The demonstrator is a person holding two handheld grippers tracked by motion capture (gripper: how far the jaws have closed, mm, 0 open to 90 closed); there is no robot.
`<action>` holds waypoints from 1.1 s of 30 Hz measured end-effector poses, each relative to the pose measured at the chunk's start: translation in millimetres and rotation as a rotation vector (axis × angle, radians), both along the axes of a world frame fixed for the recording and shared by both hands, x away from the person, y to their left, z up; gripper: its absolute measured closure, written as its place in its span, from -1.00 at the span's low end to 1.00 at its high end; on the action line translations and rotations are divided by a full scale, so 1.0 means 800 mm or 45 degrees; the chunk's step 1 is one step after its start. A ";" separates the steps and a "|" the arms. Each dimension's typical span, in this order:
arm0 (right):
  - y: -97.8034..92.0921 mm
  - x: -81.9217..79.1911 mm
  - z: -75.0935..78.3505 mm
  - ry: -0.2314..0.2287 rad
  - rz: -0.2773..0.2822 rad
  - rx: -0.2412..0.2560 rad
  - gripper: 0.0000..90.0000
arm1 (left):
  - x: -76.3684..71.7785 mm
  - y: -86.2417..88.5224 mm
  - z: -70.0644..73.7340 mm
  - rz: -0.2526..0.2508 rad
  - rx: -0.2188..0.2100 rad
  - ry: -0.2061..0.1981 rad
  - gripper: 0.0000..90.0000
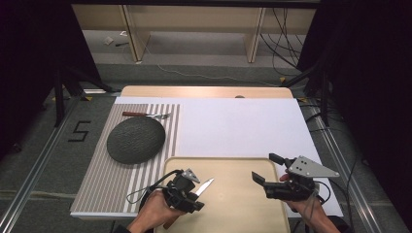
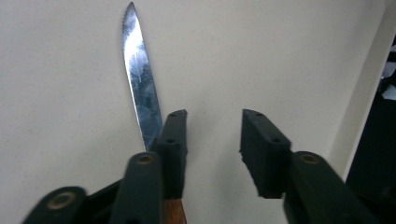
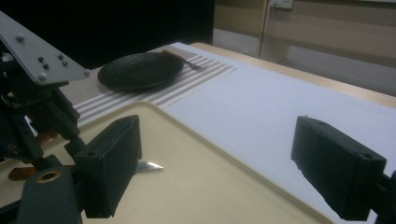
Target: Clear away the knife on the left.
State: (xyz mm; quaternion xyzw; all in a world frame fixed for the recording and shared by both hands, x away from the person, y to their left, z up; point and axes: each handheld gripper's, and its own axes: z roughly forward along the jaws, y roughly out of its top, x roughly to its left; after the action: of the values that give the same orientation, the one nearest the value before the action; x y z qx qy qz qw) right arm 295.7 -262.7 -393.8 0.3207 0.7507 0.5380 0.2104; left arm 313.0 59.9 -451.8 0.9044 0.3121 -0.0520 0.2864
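Observation:
A table knife [image 1: 205, 187] with a steel blade [image 2: 140, 88] and a wooden handle [image 2: 173, 212] lies on the beige tray [image 1: 218, 159]. My left gripper [image 1: 194, 191] hovers low over it, open. In the left gripper view the blade runs out from under the left jaw, and the gap between the jaws [image 2: 215, 114] holds nothing. My right gripper [image 1: 264, 166] stands wide open over the tray's right side, empty [image 3: 217, 126]. Its view shows the knife tip [image 3: 152, 165] and the left gripper's grey plate [image 3: 37, 51].
A dark round plate [image 1: 135, 140] sits on a striped placemat [image 1: 111, 179] at the left, with a fork [image 1: 145, 115] beyond it. A white sheet [image 1: 243, 126] covers the table behind the tray. Both also appear in the right gripper view: the plate [image 3: 140, 70] and the fork [image 3: 184, 59].

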 end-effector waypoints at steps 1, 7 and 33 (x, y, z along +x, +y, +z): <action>0.000 0.000 0.000 0.000 0.000 0.000 -0.62 | 0.000 -0.003 -0.002 -0.006 0.012 -0.006 0.49; 0.000 0.000 0.000 -0.001 0.002 0.000 -0.62 | 0.001 -0.017 -0.010 -0.035 0.104 -0.010 0.92; 0.000 0.000 0.000 -0.002 0.005 -0.002 -0.62 | 0.012 0.005 -0.013 0.063 0.206 -0.011 0.96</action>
State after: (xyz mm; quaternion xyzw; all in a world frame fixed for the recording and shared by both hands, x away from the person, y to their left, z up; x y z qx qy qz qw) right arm 295.3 -262.4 -393.7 0.3187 0.7515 0.5381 0.2100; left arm 322.7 63.6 -461.9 0.9168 0.3362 -0.0157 0.2150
